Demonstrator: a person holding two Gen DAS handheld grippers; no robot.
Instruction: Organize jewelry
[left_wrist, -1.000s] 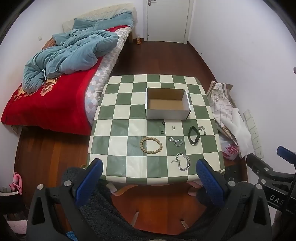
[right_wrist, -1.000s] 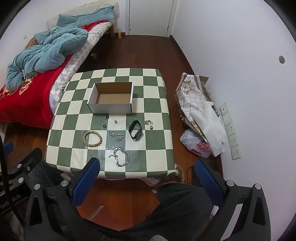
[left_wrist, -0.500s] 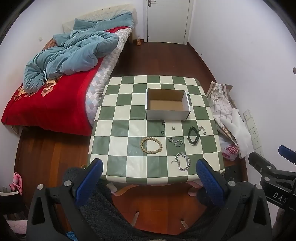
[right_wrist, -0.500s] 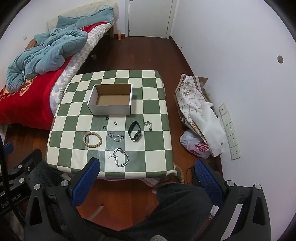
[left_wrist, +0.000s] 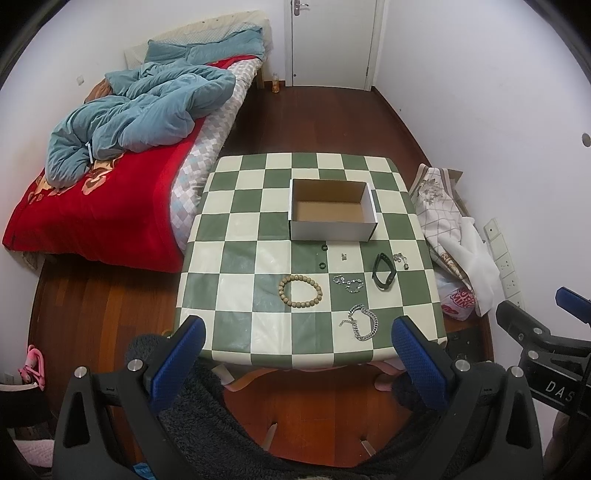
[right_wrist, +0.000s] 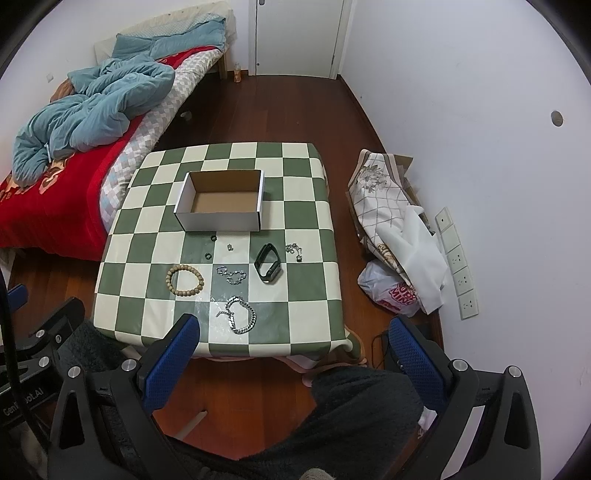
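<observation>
An open white cardboard box (left_wrist: 332, 226) (right_wrist: 218, 219) stands empty on the green-and-cream checked table (left_wrist: 240, 295) (right_wrist: 306, 288). In front of it lie a wooden bead bracelet (left_wrist: 300, 291) (right_wrist: 184, 280), a thick silver chain bracelet (left_wrist: 362, 322) (right_wrist: 240, 314), a thin silver chain (left_wrist: 348, 283) (right_wrist: 232, 275), a black band (left_wrist: 383, 272) (right_wrist: 268, 263), a small silver pendant chain (left_wrist: 400, 258) (right_wrist: 295, 251), two small dark rings (left_wrist: 322, 265) (right_wrist: 208, 256) and a tiny charm (left_wrist: 344, 256). My left gripper (left_wrist: 297, 354) and right gripper (right_wrist: 293, 350) are both open and empty, held high above the table's near edge.
A bed (left_wrist: 110, 177) with a red cover and a blue quilt stands left of the table. Cloth bags (right_wrist: 391, 221) and a plastic bag (right_wrist: 391, 291) lie on the floor by the right wall. A closed door (left_wrist: 332, 40) is at the back. The floor is dark wood.
Both grippers have drifted slightly; the table scene sits a little differently in each view. Nothing on the table has moved and both grippers stay open.
</observation>
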